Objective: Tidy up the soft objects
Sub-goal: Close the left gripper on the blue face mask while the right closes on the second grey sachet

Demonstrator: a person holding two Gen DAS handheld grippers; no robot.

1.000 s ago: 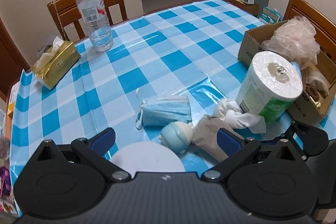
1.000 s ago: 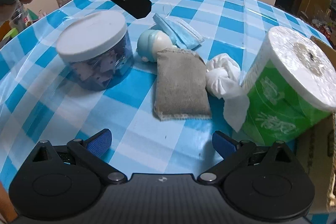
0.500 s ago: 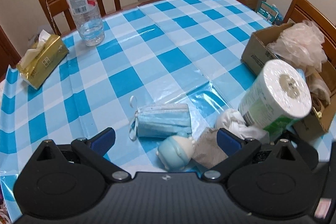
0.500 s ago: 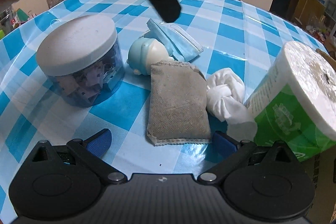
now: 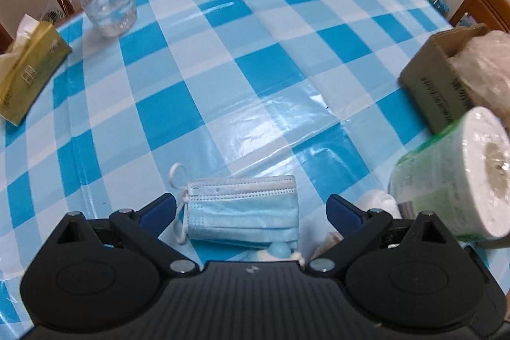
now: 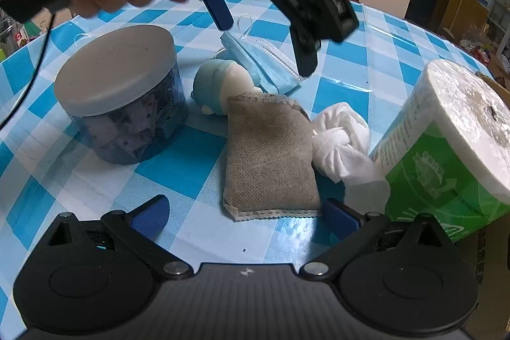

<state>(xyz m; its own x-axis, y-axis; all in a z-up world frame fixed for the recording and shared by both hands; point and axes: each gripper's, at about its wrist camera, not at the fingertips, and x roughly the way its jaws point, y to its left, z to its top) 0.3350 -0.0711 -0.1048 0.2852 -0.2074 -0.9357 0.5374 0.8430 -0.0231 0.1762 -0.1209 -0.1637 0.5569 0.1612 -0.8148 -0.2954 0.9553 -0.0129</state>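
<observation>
The left hand-held gripper (image 5: 251, 207) hung low, fingers apart around the pleated blue face mask (image 5: 242, 209) on the checkered desk (image 5: 255, 59). The right hand-held gripper (image 6: 245, 212) pointed forward, fingers spread before the grey fabric pouch (image 6: 271, 158).

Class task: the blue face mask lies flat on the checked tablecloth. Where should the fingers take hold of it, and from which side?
Grip the face mask across its pleated middle, coming from above. It lies flat and folded, so the left gripper, open and straddling it, likely pinches the pleats together best.
</observation>
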